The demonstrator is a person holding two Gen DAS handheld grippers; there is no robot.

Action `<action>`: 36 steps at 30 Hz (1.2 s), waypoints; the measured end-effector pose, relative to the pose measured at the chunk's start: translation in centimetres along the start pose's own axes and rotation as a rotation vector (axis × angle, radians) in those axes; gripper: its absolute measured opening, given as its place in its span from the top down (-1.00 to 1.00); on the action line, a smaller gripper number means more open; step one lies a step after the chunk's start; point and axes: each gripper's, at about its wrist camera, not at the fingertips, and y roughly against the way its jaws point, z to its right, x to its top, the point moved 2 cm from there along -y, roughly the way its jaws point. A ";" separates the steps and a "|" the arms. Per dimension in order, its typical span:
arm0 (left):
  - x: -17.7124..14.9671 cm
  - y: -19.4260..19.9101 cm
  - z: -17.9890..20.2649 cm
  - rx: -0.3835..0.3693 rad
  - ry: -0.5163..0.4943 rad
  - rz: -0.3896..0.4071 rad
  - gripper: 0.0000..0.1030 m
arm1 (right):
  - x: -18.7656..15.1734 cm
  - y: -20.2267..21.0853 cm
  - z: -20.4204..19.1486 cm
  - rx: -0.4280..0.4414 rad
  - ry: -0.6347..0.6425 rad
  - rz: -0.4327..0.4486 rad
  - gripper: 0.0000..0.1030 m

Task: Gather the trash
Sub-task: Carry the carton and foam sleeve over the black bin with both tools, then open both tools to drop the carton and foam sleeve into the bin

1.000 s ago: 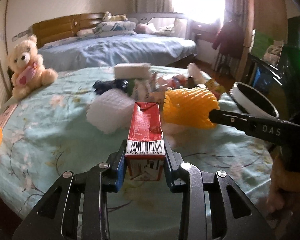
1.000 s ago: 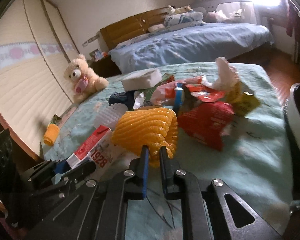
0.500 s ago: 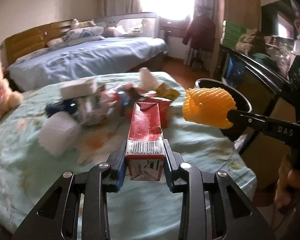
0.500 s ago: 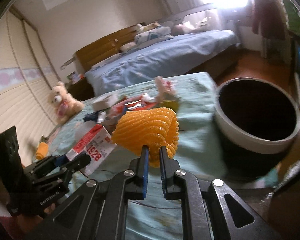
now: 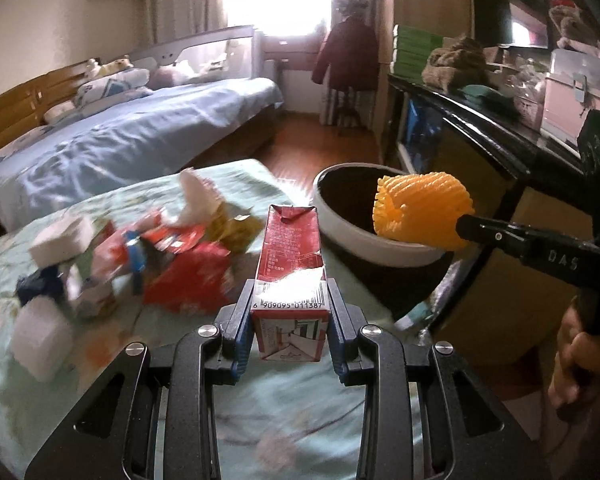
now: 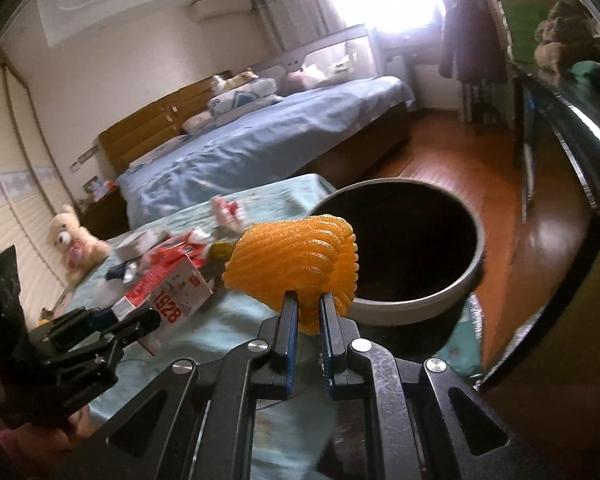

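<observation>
My left gripper is shut on a red and white milk carton, held above the teal bed cover. The carton also shows in the right wrist view. My right gripper is shut on an orange foam fruit net, held over the near rim of the round bin. In the left wrist view the net hangs over the bin's rim, at the bed's right corner. A pile of wrappers and cartons lies on the bed.
White foam blocks lie at the left of the pile. A teddy bear sits at the bed's far side. A second bed with blue sheets stands behind. A dark cabinet runs along the right, beyond the bin.
Both grippers swung right with their loads, from over the trash pile toward the bin. The orange net now hangs over the bin's rim and the carton is nearer the bin.
</observation>
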 end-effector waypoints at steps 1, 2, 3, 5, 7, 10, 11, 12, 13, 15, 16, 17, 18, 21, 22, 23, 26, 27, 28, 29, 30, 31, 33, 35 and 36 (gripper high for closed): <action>0.3 -0.4 0.4 -0.007 -0.004 -0.001 0.41 | 0.1 0.0 0.4 -0.009 -0.003 0.001 0.80; 0.7 -0.7 0.7 -0.013 -0.008 -0.002 0.41 | 0.2 0.0 0.8 -0.022 -0.005 0.003 0.80; 1.1 -1.1 1.1 -0.020 -0.011 -0.004 0.41 | 0.3 0.0 1.1 -0.036 -0.004 0.006 0.80; 1.7 -1.6 1.5 -0.028 -0.015 -0.004 0.41 | 0.6 0.0 1.6 -0.063 0.002 0.015 0.80; 2.4 -2.2 1.9 -0.036 -0.018 -0.004 0.41 | 0.8 0.0 2.0 -0.085 0.009 0.022 0.80; 3.2 -3.2 2.3 -0.053 -0.018 -0.015 0.41 | 1.1 -0.4 2.5 -0.116 0.021 0.026 0.80; 3.4 -3.4 2.5 -0.056 -0.019 -0.017 0.41 | 1.2 -0.5 2.7 -0.125 0.023 0.025 0.80; 3.7 -3.7 2.7 -0.060 -0.020 -0.019 0.41 | 1.4 -0.7 3.0 -0.131 0.023 0.024 0.80; 3.9 -3.9 2.8 -0.066 -0.020 -0.021 0.41 | 1.5 -0.9 3.2 -0.135 0.019 0.022 0.80; 4.4 -4.4 3.1 -0.071 -0.020 -0.025 0.41 | 1.6 -1.2 3.9 -0.150 0.016 0.016 0.80; 4.7 -4.7 3.3 -0.077 -0.021 -0.029 0.41 | 1.8 -1.5 4.1 -0.155 0.015 0.014 0.80; 4.9 -5.0 3.4 -0.083 -0.020 -0.034 0.41 | 1.9 -1.6 4.4 -0.154 0.014 0.013 0.80; 5.1 -5.3 3.5 -0.088 -0.019 -0.039 0.41 | 2.1 -1.9 4.5 -0.161 0.014 0.010 0.80; 5.7 -6.5 3.9 -0.101 -0.019 -0.056 0.41 | 2.5 -2.5 4.7 -0.177 0.022 0.004 0.80; 5.9 -6.8 4.0 -0.104 -0.019 -0.060 0.42 | 2.6 -2.7 4.9 -0.180 0.021 0.002 0.80; 6.1 -7.1 4.1 -0.109 -0.020 -0.063 0.42 | 2.8 -2.9 5.1 -0.181 0.020 -0.001 0.80; 6.6 -8.0 4.8 -0.118 -0.035 -0.072 0.41 | 3.2 -3.4 5.4 -0.194 0.026 -0.008 0.80; 6.7 -8.3 4.9 -0.116 -0.041 -0.072 0.41 | 3.3 -3.6 5.5 -0.198 0.027 -0.012 0.80; 6.8 -8.6 5.1 -0.117 -0.047 -0.074 0.41 | 3.4 -3.7 5.6 -0.197 0.025 -0.016 0.80; 6.8 -8.8 5.2 -0.118 -0.050 -0.076 0.41 | 3.5 -3.9 5.7 -0.201 0.026 -0.020 0.80; 6.9 -9.0 5.3 -0.118 -0.052 -0.079 0.41 | 3.6 -4.0 5.7 -0.206 0.029 -0.023 0.80; 7.0 -9.2 5.4 -0.118 -0.055 -0.080 0.41 | 3.6 -4.2 5.7 -0.207 0.031 -0.025 0.80; 7.0 -9.6 5.5 -0.117 -0.059 -0.086 0.41 | 3.6 -4.5 5.9 -0.210 0.033 -0.032 0.80; 7.0 -10.1 5.4 -0.120 -0.062 -0.093 0.41 | 3.8 -4.8 6.2 -0.214 0.034 -0.039 0.79; 7.0 -10.3 5.4 -0.121 -0.064 -0.094 0.41 | 3.9 -5.0 6.4 -0.214 0.032 -0.042 0.79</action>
